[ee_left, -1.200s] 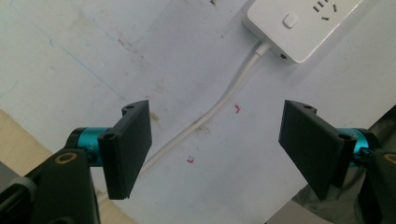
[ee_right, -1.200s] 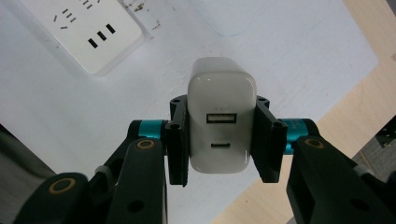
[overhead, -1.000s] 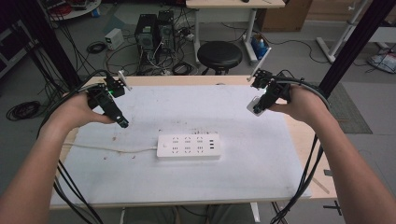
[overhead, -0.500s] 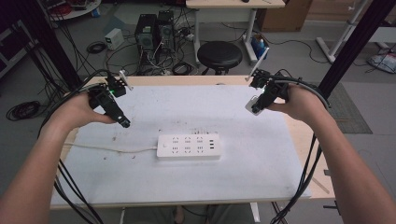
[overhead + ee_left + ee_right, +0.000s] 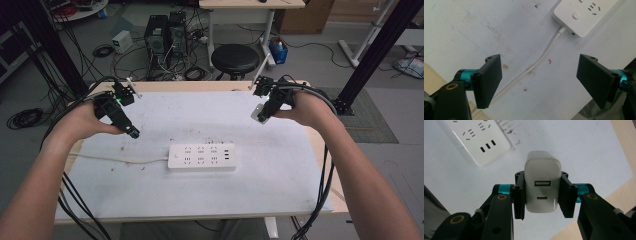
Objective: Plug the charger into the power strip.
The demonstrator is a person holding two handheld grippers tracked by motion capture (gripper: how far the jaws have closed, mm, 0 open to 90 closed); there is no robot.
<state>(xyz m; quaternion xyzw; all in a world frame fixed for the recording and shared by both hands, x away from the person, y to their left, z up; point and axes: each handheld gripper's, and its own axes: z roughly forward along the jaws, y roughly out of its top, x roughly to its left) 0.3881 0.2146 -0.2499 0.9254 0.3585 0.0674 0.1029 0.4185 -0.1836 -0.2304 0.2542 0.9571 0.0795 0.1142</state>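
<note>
A white power strip (image 5: pixel 202 157) lies flat in the middle of the white table top (image 5: pixel 280 185), its white cord (image 5: pixel 534 65) trailing to the left. My right gripper (image 5: pixel 262 114) hovers above the table's far right, shut on a white USB charger (image 5: pixel 542 182); the charger's two ports face the camera. The strip's end (image 5: pixel 477 141) lies beyond it. My left gripper (image 5: pixel 134 133) hangs over the table's left side, its jaws wide apart after just opening, with only the cord and table between them. The strip's switch end (image 5: pixel 584 15) lies ahead of it.
The table's wooden edge (image 5: pixel 327 165) runs along the right side. Beyond the far edge stand a black stool (image 5: pixel 235 57), computer towers (image 5: pixel 162 32) and loose cables on the floor. Black cables (image 5: pixel 75 200) hang off the table's left front.
The right gripper with the charger has shifted slightly left and down toward the table. The left hand has stayed in place.
</note>
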